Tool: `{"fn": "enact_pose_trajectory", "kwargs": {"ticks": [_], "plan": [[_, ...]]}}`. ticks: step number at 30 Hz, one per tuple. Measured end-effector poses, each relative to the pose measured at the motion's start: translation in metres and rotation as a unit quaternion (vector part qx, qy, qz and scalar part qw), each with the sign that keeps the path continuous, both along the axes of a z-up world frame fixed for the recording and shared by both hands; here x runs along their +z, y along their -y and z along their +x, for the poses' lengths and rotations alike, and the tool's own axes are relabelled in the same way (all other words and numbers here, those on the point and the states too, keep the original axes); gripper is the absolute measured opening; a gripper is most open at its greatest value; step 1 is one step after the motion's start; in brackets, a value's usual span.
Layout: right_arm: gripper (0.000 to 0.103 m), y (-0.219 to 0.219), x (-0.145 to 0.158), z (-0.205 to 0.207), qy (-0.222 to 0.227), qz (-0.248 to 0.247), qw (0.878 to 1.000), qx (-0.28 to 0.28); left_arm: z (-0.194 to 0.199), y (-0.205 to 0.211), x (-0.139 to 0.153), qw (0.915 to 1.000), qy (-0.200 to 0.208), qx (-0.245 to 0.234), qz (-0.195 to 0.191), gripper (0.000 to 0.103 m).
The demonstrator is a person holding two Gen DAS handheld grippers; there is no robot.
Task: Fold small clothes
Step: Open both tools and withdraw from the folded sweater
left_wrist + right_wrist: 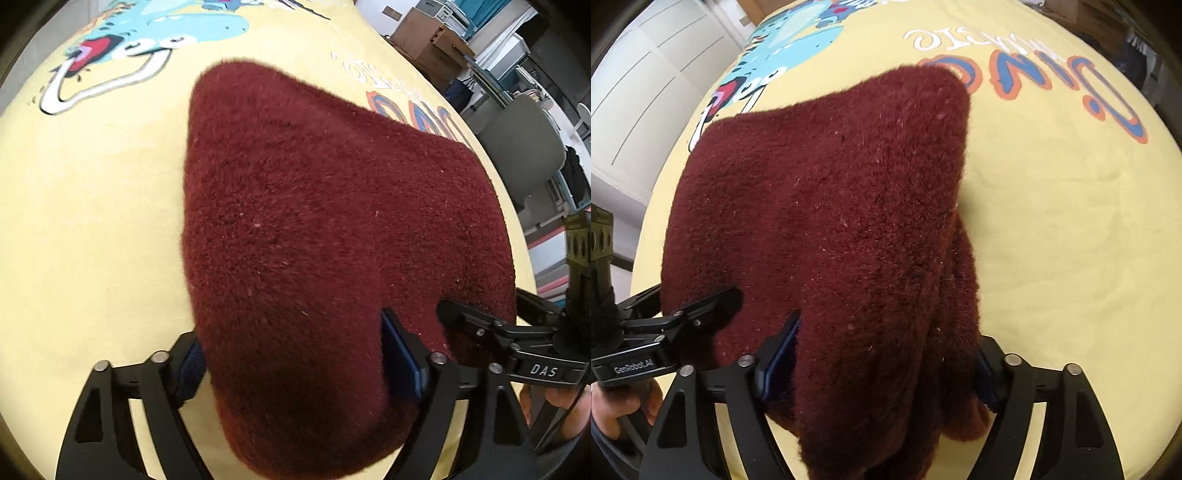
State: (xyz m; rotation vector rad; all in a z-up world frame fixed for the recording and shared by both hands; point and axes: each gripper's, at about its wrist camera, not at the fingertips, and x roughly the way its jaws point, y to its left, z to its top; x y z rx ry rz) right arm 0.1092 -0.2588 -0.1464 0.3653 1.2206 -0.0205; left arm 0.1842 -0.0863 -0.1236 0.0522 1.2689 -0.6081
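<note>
Both the left gripper and right gripper straddle the maroon fleece garment's near edge, fingers parted, on the yellow printed tabletop cover.

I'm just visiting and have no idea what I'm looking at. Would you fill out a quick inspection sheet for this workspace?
Surface: yellow cloth with cartoon prints and lettering.
Job's things: maroon fleece garment, fuzzy, partly folded, lying on the cloth.
Clutter: nothing seen on the cloth.
Grippers: left tool and right tool each have near-edge fleece between their fingers; whether they pinch it cannot be told.
Cables: nothing seen for certain.
Surroundings: cardboard boxes, a grey chair, white panelled doors.
</note>
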Motion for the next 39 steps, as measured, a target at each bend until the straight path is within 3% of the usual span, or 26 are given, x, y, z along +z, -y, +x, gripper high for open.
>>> {"fn": "enact_pose_trajectory", "kwargs": {"ticks": [2,6,12,14,18,24,30,34,39], "plan": [[0.086,0.001,0.007,-0.003,0.006,-0.02,1.0,-0.001,-0.007,-0.009,0.007,0.9998,0.017,0.008,0.009,0.102],[0.102,0.001,0.025,-0.015,0.037,-0.064,0.997,-0.005,-0.015,-0.007,0.018,0.9985,0.039,0.028,0.026,0.102],[0.102,-0.004,0.034,-0.032,0.059,-0.094,0.994,0.008,-0.032,0.004,0.024,0.9949,0.078,0.039,0.051,0.102],[0.102,-0.007,0.03,-0.032,0.056,-0.106,0.993,0.011,-0.037,0.004,0.017,0.992,0.088,0.036,0.083,0.102],[0.102,0.003,0.015,-0.043,0.044,-0.134,0.99,0.007,-0.042,0.007,-0.006,0.9908,0.094,0.033,0.091,0.102],[0.102,0.025,-0.004,-0.061,0.042,-0.101,0.994,-0.014,-0.05,-0.011,-0.01,0.9902,0.108,0.034,0.083,0.103],[0.102,0.022,0.011,-0.07,0.056,-0.096,0.994,-0.016,-0.059,-0.009,0.019,0.9843,0.133,0.048,0.106,0.102],[0.102,0.019,0.04,-0.081,0.076,-0.108,0.991,-0.016,-0.076,-0.018,0.046,0.9785,0.153,0.067,0.121,0.102],[0.102,0.015,0.077,-0.111,0.095,-0.134,0.986,-0.017,-0.105,-0.038,0.079,0.9739,0.176,0.093,0.11,0.102]]}}
